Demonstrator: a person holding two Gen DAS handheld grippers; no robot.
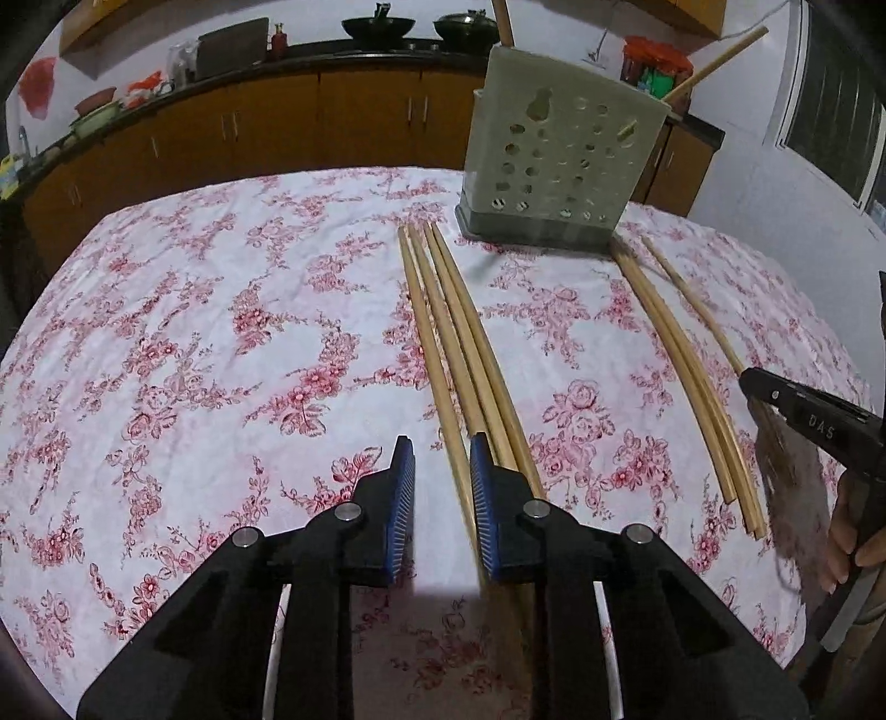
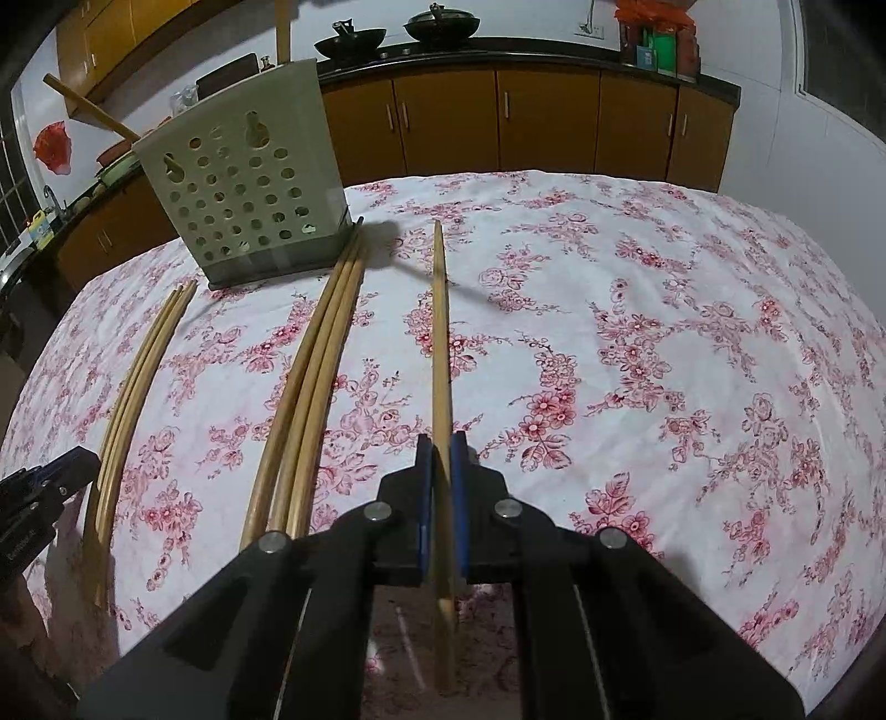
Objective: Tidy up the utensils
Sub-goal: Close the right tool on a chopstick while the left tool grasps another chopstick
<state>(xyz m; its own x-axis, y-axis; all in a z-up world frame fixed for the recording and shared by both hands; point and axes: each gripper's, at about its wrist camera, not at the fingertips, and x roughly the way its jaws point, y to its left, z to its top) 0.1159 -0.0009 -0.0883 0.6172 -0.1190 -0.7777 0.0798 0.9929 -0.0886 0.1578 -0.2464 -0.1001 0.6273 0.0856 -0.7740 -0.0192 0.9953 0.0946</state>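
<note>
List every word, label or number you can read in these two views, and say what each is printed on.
"DAS" – white letters on the black body of the right gripper, seen in the left wrist view.
Lettering on the left gripper body in the right wrist view: too blurred to read.
Colored packages on the counter: print too small to read.
Nothing else legible.

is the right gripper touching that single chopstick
Touching. The right wrist view shows the right hand-held gripper with both blue pads closed against the single chopstick.
</note>
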